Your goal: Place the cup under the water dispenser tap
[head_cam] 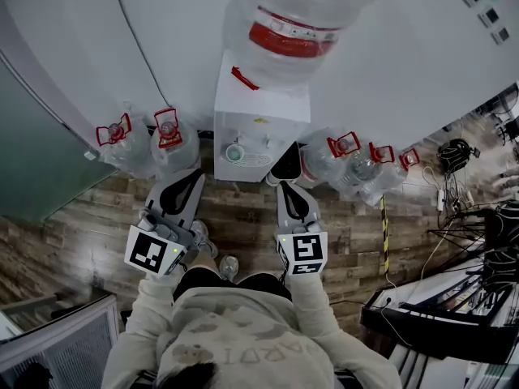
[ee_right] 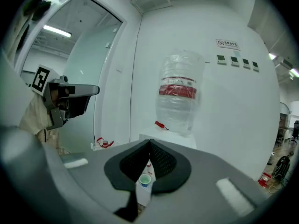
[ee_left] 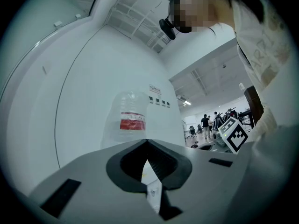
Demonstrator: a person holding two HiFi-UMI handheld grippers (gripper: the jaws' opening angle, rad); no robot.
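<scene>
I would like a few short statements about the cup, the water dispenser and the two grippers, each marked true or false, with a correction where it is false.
1. The cup stands on the tray of the water dispenser. True.
2. The right gripper holds the cup. False: its jaws are together with nothing between them, and the cup is away at the dispenser.
3. A large bottle with a red label sits on top of the dispenser. True.
4. The spare bottles stand on one side of the dispenser only. False: they stand on the floor on both sides.
5. The left gripper has its jaws wide apart. False: they are together.
</scene>
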